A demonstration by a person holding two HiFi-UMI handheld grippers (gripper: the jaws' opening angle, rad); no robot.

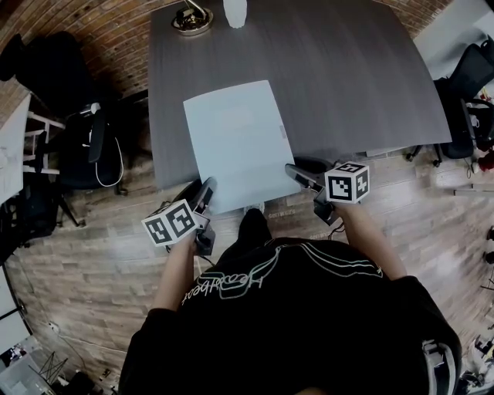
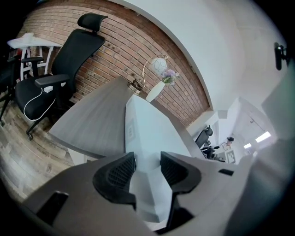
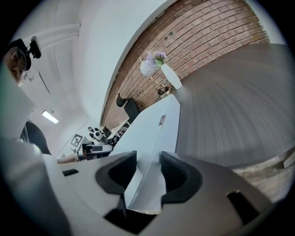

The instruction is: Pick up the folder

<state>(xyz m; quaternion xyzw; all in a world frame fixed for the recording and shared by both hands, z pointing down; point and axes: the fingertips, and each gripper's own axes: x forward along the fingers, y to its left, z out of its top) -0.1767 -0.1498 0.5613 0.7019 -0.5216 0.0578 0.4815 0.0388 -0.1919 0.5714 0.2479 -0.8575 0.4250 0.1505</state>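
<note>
1. The folder is lying flat on the grey tabletop, w/ its near edge hanging out past the tabletop's near edge, toward the person
2. The left hand-held gripper is sitting at the folder's near left corner; its jaws are standing apart w/ that corner running thru the gap, pads not visibly squeezing it
3. The right hand-held gripper is doing the same at the near right corner: jaws apart, corner in between, no clamp showing yet
4. My read: the pick-up is only getting set up; nothing is lifting
5. Risk 1: the bite is looking shallow, esp on the right, where the folder's cut edge is showing just inside the pads; closing on so little, the corner is prob slipping out under load
6. Risk 2: a folder is thin & floppy; w/ only the near corners held, the far end is likely sagging or dragging, and the cover could be peeling open if a jaw is catching just the top leaf
7. Risk 3: pushing further in before clamping could be shoving the folder away across the tabletop toward the vase at the far edge
8. Risk 4: one side rising ahead of the other would be twisting the sheet & levering it out of the lower grip
</note>
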